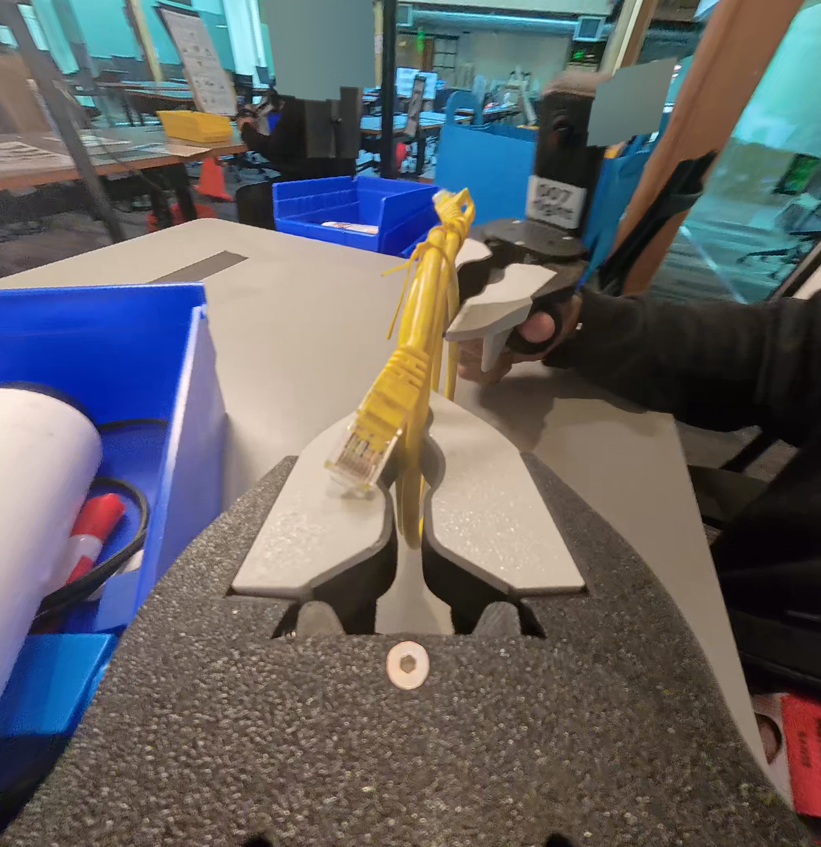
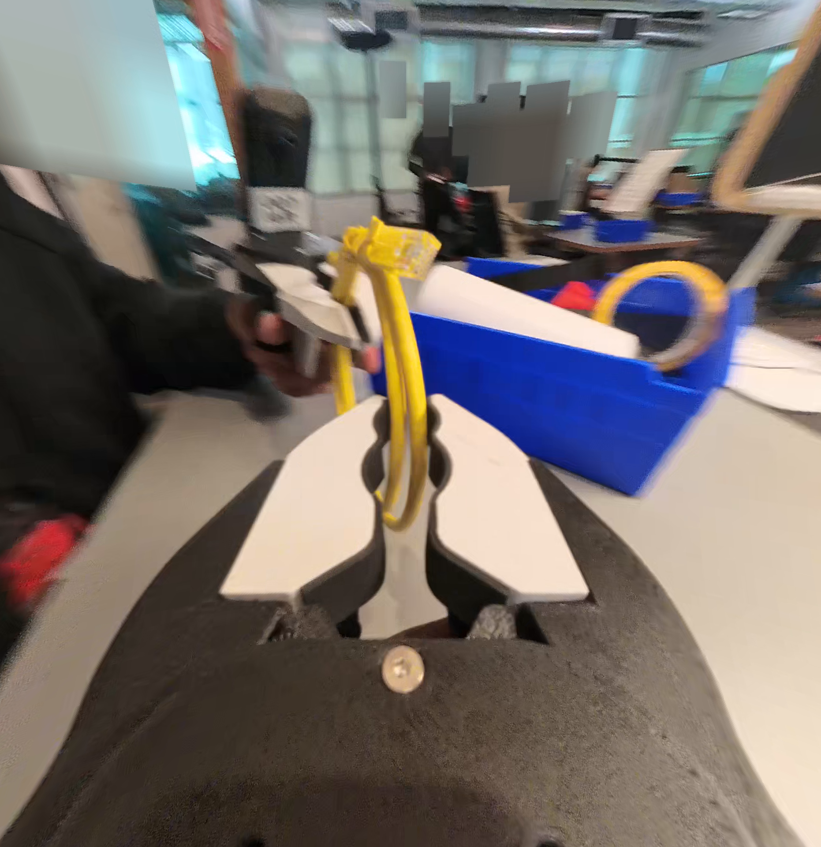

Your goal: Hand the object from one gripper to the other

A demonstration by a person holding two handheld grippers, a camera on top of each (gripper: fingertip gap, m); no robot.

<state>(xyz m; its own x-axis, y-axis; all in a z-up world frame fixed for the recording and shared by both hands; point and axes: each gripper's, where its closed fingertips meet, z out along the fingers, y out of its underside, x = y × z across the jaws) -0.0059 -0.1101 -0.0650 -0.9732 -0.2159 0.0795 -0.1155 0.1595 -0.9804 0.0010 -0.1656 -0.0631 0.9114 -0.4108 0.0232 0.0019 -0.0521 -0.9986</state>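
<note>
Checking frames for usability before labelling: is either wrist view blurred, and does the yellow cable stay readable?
Left wrist view: mostly sharp, yellow cable and its clear plug crisp, wide-angle bending at the edges. Right wrist view: motion-blurred throughout, blue bin edges smeared; the cable is soft but recognisable between the right gripper fingers.

Blue bin [image 1: 124,348] sat on grey desk [image 1: 285,321], holding white roll [image 1: 28,504] and red-white marker [image 1: 95,531]. Second blue bin [image 1: 353,211] behind; yellow bin [image 1: 195,124] on far table.

Wrist cams close, facing; share cable [image 1: 420,321], right view blurred.
</note>
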